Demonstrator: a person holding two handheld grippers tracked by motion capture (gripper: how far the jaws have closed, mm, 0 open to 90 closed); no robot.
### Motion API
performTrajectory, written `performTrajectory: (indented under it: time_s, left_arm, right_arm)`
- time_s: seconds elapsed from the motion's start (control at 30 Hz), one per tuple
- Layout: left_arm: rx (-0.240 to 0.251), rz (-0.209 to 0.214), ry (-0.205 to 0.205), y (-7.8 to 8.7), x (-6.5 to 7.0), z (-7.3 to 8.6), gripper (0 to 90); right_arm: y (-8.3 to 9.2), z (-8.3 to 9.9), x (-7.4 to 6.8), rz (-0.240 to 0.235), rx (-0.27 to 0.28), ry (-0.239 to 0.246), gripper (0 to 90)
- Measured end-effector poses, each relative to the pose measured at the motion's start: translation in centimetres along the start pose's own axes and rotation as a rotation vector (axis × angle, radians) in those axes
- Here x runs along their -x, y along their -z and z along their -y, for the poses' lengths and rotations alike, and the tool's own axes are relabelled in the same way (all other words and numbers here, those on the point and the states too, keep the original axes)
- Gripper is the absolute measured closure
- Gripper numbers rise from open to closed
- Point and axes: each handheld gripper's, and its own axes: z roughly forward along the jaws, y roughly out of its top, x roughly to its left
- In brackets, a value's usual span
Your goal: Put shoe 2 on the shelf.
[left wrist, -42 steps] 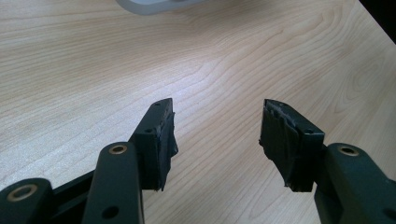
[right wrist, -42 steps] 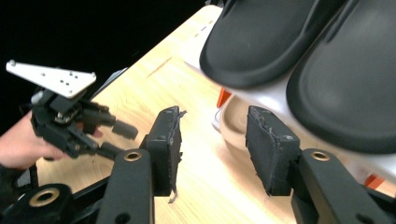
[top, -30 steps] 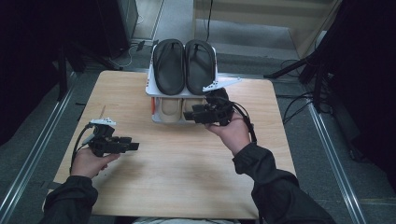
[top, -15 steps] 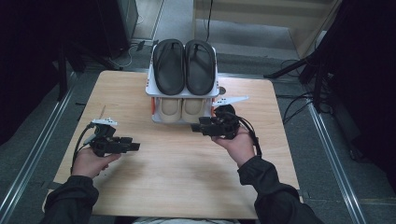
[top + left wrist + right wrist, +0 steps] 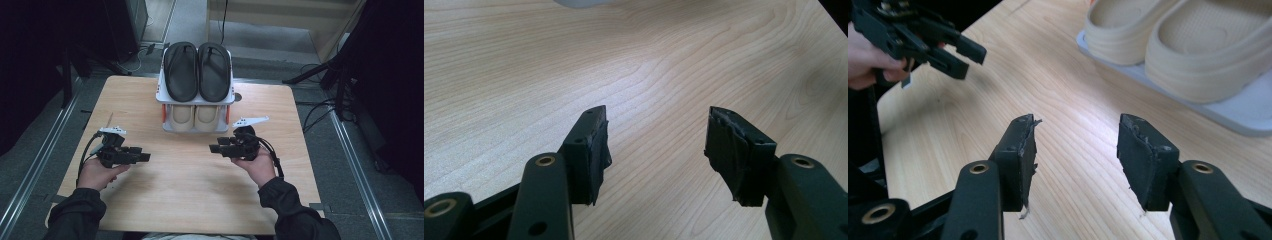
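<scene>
Clearly both hands are parked low on the worktop [image 5: 190, 200], each with its claw empty. The left claw [image 5: 146, 157] sits at about eight o'clock of the worktop, pointing toward three o'clock; in the left gripper view its jaws stand well apart with only bare wood grain between them. The right claw [image 5: 214, 148] is near the middle, at roughly four o'clock from the rack, pointing toward nine o'clock; in the right gripper view its jaws also stand apart, nothing held, and the left claw shows farther off at the upper left.

The things nearest the work are on the two-tier shoe rack [image 5: 196, 100] at twelve o'clock, by the far edge. A pair of black sandals [image 5: 197, 70] lies side by side on the top shelf, soles down and flat, so they rest steadily there. Below them, a pair of beige slippers [image 5: 194, 116] sits on the lower shelf with the toes facing the person; the right gripper view shows their rounded toes [image 5: 1168, 45] overhanging the grey base slightly, which leaves them easy to reach from the front.

I judge the right claw's spot just in front of the rack, apart from it, as a ready stance for the slippers, though its jaws currently aim across the worktop, not at the shelf.
</scene>
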Motion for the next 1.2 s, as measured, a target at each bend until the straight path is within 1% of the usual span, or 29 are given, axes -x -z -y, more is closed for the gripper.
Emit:
performTrajectory:
  time_s: [0.07,0.17,0.27,0.4,0.5,0.57,0.6,0.67,0.7,0.8,0.87,0.93,1.07,1.17,1.2]
  left_arm:
    - [-0.001,0.002,0.002,-0.1,0.0,0.0,42.6]
    - [-0.005,-0.001,0.003,-0.2,0.0,0.0,42.4]
    - [-0.012,-0.003,-0.001,-0.3,0.2,0.0,42.2]
    - [-0.014,0.004,0.001,-0.4,0.2,-0.1,41.9]
    - [-0.018,0.002,-0.004,-0.5,0.3,-0.2,41.4]
    - [-0.021,0.002,-0.006,-0.6,0.4,-0.3,41.2]
    - [-0.022,0.002,-0.008,-0.5,0.5,-0.3,41.1]
    - [-0.016,0.009,-0.018,-0.4,0.7,-0.3,41.0]
    - [-0.011,0.006,-0.020,-0.4,0.8,-0.3,40.9]
    - [-0.006,0.015,-0.028,-0.3,1.1,-0.4,40.5]
    - [-0.008,0.013,-0.034,-0.4,1.1,-0.6,40.4]
    - [-0.015,0.020,-0.032,-0.5,1.1,-0.7,40.3]
    - [-0.021,0.018,-0.033,-0.7,1.0,-0.9,40.1]
    - [-0.029,0.017,-0.038,-1.0,1.0,-1.1,40.1]
    - [-0.029,0.018,-0.033,-1.0,1.1,-1.1,40.1]
  right_arm:
    - [0.0,0.6,0.3,0.004,-0.005,-0.006,50.5]
    - [0.1,1.3,0.7,0.010,0.010,-0.008,50.3]
    - [0.3,2.1,1.2,-0.006,0.023,-0.029,50.0]
    - [0.7,2.8,1.6,0.031,0.033,-0.010,49.9]
    - [0.9,3.2,2.0,0.041,0.030,-0.025,49.9]
    - [1.0,3.5,2.3,0.051,0.039,-0.028,49.9]
    - [1.0,3.7,2.6,0.061,0.037,-0.018,49.9]
    - [1.1,4.0,2.9,0.079,0.031,-0.021,49.9]
    - [1.2,4.1,3.0,0.087,0.025,-0.024,49.9]
    - [1.6,4.1,3.4,0.092,0.053,-0.020,49.9]
    - [1.9,4.1,3.6,0.113,0.051,-0.007,49.9]
    - [2.2,4.1,4.0,0.133,0.052,-0.009,49.9]
    - [2.6,4.3,4.5,0.134,0.063,-0.034,49.6]
    - [2.9,4.3,4.7,0.134,0.069,-0.041,49.4]
    - [3.0,4.4,4.8,0.130,0.071,-0.043,49.4]
